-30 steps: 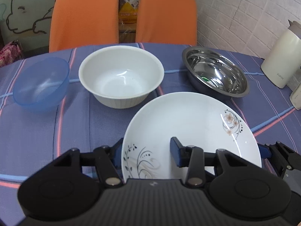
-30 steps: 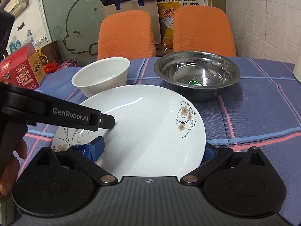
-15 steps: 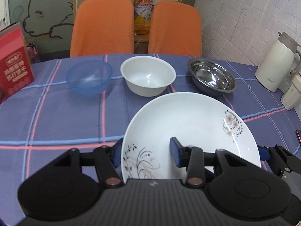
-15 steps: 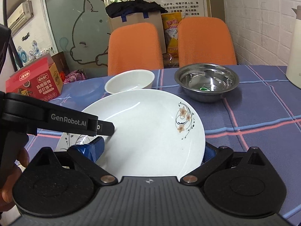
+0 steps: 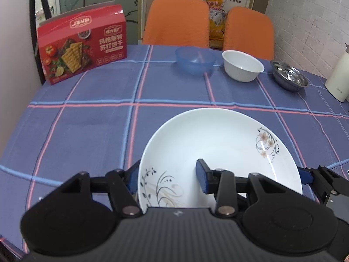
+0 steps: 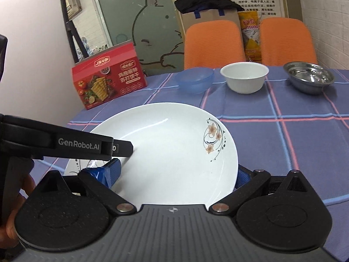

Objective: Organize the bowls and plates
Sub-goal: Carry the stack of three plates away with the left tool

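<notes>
A white plate [image 5: 218, 144] [image 6: 170, 135] with flower prints hangs over the checked tablecloth, held from both sides. My left gripper [image 5: 168, 176] is shut on its left rim, one pad outside the edge and one on the inner face. My right gripper [image 6: 176, 173] is shut on the plate's right part, jaws wide, one pad on the inner face and one past the right rim. Far across the table stand a blue plastic bowl [image 5: 195, 60] [image 6: 195, 79], a white bowl [image 5: 242, 67] [image 6: 244, 76] and a steel bowl [image 5: 289, 76] [image 6: 309, 76], side by side.
A red cracker box [image 5: 82, 43] [image 6: 109, 80] stands at the table's far left. A cream kettle [image 5: 339, 76] sits at the right edge. Two orange chairs [image 5: 175, 21] [image 5: 248, 32] are behind the table. A hand [image 6: 13, 207] holds the left gripper's handle.
Both grippers have carried the plate back and to the left, away from the three bowls, which now look small and far. The red box has come into view.
</notes>
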`<state>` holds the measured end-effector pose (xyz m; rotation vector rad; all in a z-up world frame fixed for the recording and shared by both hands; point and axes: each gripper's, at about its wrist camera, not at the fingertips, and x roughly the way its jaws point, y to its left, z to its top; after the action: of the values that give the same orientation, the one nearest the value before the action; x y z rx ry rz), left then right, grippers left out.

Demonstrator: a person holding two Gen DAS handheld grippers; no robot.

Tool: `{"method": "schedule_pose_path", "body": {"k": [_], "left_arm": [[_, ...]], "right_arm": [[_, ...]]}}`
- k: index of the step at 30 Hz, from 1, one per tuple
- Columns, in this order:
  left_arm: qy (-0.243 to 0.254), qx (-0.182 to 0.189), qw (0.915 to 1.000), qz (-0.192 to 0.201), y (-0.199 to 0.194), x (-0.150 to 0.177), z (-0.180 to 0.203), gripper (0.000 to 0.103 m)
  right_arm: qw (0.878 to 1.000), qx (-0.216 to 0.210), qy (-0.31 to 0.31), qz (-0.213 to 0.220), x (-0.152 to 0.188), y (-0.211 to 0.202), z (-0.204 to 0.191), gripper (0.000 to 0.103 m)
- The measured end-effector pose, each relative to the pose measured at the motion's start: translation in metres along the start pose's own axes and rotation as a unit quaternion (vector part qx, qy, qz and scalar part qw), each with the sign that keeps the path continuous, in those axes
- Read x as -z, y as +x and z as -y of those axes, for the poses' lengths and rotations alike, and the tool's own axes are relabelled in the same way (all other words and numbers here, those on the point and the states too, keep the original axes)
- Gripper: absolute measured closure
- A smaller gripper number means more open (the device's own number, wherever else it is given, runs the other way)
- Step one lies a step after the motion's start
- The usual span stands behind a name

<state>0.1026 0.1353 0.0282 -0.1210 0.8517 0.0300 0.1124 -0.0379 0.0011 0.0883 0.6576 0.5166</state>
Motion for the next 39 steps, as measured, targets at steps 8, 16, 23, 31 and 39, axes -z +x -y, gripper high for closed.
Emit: {"method": "schedule_pose_path", "body": {"k": [8, 16, 23, 31, 39], "left_arm": [[-0.010, 0.017, 0.9997, 0.018, -0.004, 0.018, -0.008, 0.062], [0.018, -0.004, 0.9979, 0.062, -0.018, 0.018, -0.006, 0.050], [0.022, -0.006, 0.9966, 0.080, -0.020, 0.007, -0.001, 0.046], [-0.015, -0.006, 0.9973, 0.072, -0.009, 0.000, 0.002, 0.033], [-0.049, -0.028, 0.9954, 0.078, -0.013, 0.006, -0.012, 0.029]], "right_arm": [[0.998, 0.022, -0.052, 0.002, 0.016, 0.001, -0.021, 0.013], [0.998, 0.008, -0.065, -0.013, 0.024, 0.001, -0.013, 0.015], [0.998, 0.005, -0.063, -0.012, 0.023, -0.004, -0.009, 0.015], [1.000, 0.004, 0.007, 0.020, 0.007, -0.014, 0.026, 0.015], [0.998, 0.029, 0.046, 0.035, -0.021, 0.012, 0.057, 0.015]]}}
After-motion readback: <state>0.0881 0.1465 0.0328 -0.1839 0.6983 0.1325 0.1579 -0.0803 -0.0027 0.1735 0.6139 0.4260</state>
